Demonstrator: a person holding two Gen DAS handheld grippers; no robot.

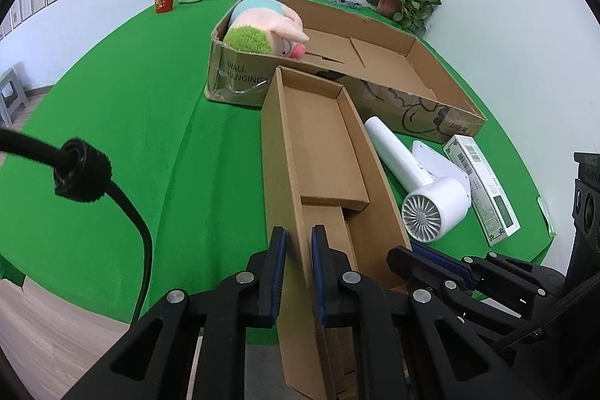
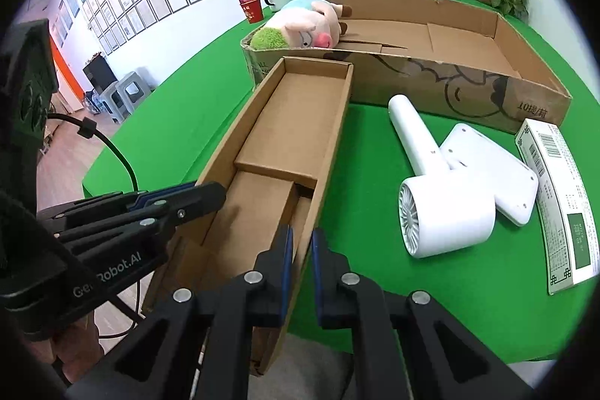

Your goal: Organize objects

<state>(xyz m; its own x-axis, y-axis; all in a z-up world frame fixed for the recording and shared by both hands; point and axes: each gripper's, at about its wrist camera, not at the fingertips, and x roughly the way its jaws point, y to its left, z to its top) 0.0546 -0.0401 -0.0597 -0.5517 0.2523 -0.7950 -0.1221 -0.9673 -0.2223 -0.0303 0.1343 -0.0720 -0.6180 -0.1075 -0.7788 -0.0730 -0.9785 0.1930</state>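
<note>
Both tools are clamped on the long narrow brown cardboard box (image 1: 322,152): left tool (image 1: 298,272) pinching its left wall, right tool (image 2: 300,268) the right wall. It sits on the green table (image 1: 131,137), far end against the big shallow cardboard tray (image 2: 468,40). I'd keep both grips level so it doesn't twist.

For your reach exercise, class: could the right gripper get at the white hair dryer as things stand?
Probably not yet: the right gripper is shut on the narrow cardboard box wall. Once it lets go, the way looks free; the hair dryer lies uncovered on the green table just right of it.

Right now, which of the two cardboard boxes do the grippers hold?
The narrow box: left gripper and right gripper pinch its side walls. The wide box behind holds the plush toy.
</note>
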